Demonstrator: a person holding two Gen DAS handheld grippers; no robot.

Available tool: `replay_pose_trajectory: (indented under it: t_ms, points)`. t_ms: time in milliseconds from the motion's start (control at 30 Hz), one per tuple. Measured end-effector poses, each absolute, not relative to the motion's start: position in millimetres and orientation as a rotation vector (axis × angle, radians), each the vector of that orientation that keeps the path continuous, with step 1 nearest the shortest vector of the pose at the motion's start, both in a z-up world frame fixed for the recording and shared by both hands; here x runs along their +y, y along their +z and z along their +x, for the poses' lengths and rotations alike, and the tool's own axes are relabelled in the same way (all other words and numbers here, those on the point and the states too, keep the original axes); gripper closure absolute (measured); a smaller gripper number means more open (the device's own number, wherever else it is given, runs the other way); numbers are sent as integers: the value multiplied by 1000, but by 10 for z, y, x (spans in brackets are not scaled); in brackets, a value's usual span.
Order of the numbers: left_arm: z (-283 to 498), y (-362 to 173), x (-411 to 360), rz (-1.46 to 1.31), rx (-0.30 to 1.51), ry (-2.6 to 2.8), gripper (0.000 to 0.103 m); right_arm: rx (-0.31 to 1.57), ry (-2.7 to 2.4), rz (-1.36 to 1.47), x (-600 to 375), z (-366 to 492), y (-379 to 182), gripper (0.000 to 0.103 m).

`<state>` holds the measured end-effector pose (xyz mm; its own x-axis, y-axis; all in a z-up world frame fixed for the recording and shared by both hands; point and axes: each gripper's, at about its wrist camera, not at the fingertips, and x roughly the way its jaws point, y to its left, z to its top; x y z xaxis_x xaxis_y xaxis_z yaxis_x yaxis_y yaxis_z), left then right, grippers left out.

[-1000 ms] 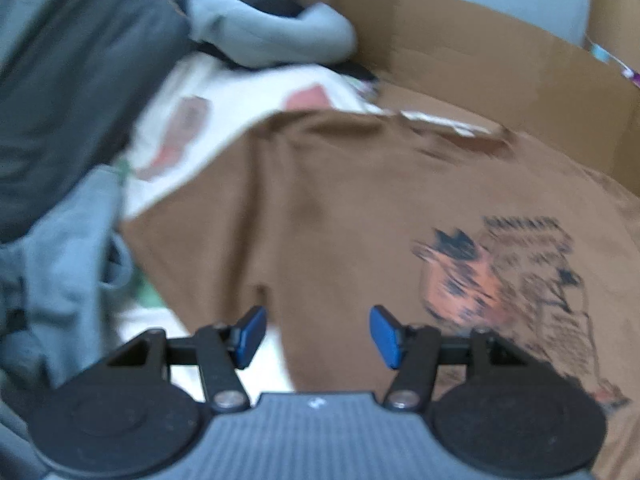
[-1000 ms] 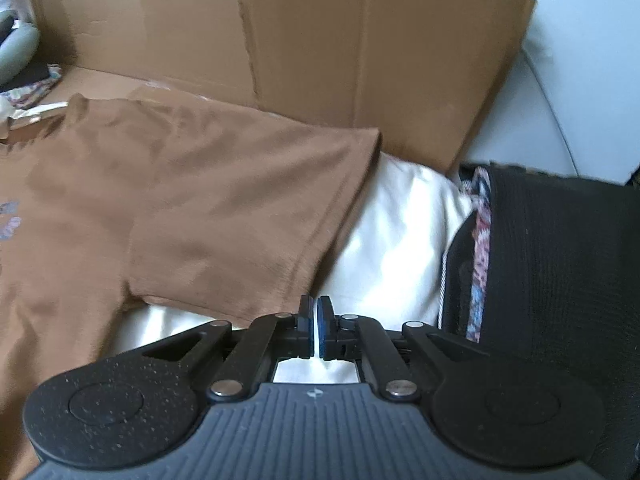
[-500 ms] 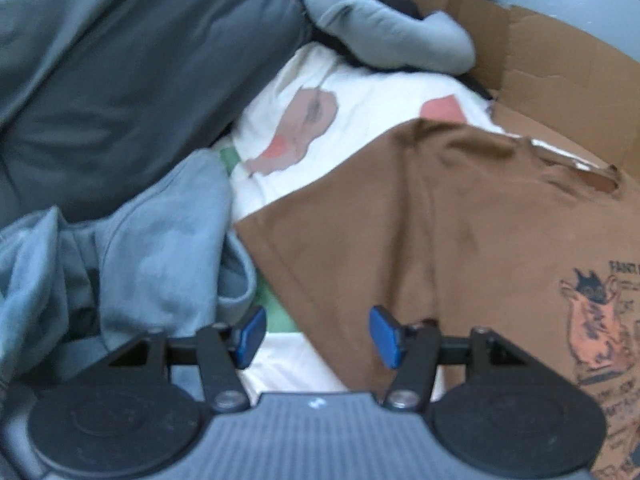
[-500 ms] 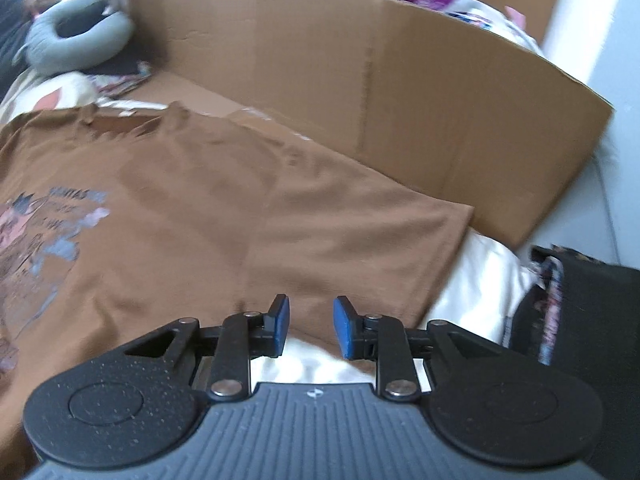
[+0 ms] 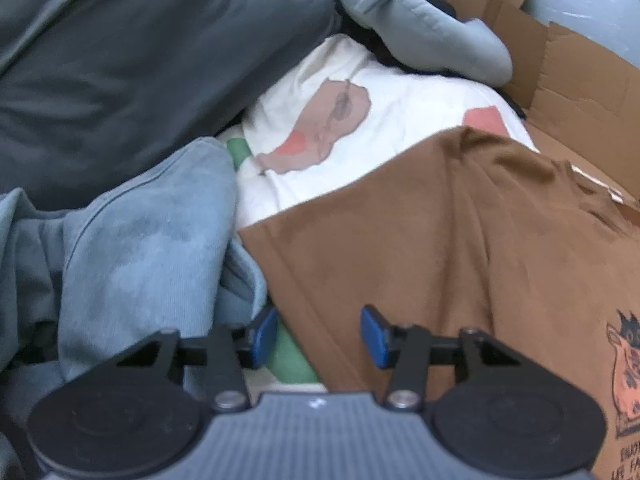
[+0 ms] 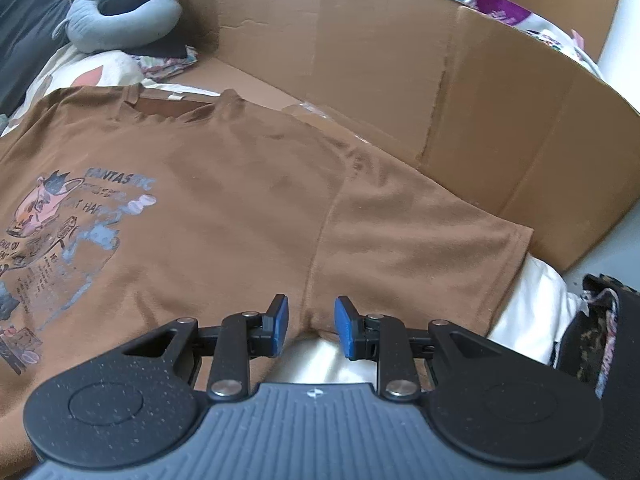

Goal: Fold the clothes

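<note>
Your left gripper (image 5: pixel 318 336) hangs over the hem corner of the brown T-shirt's (image 5: pixel 440 240) sleeve, its jaws closing but apart, with the sleeve edge and a strip of green cloth (image 5: pixel 294 360) showing between them and nothing pinched; its left pad (image 5: pixel 262 336) sits just beside the blue-grey sweatshirt (image 5: pixel 140 248); your right gripper (image 6: pixel 308 326) stands partly spread over the other sleeve's underarm seam, pads clear of the fabric, gripping nothing; the T-shirt lies flat, print up, on the white bedding (image 5: pixel 400 112), its collar toward the cardboard wall (image 6: pixel 400 92); a grey neck pillow (image 6: pixel 120 16) rests at the far corner.
</note>
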<state>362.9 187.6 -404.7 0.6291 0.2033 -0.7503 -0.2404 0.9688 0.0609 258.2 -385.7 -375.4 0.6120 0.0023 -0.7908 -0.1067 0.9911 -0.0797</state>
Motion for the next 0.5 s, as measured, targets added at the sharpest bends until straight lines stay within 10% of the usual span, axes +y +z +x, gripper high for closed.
replay_pose_trajectory:
  t_ms: [233, 500]
  points:
    - [3716, -4090, 2004, 8, 877, 352, 100, 918, 90, -139, -3762, 2621, -3791, 71]
    - [3709, -4090, 2056, 131, 894, 428, 100, 919, 101, -157, -3714, 2622, -3806, 71]
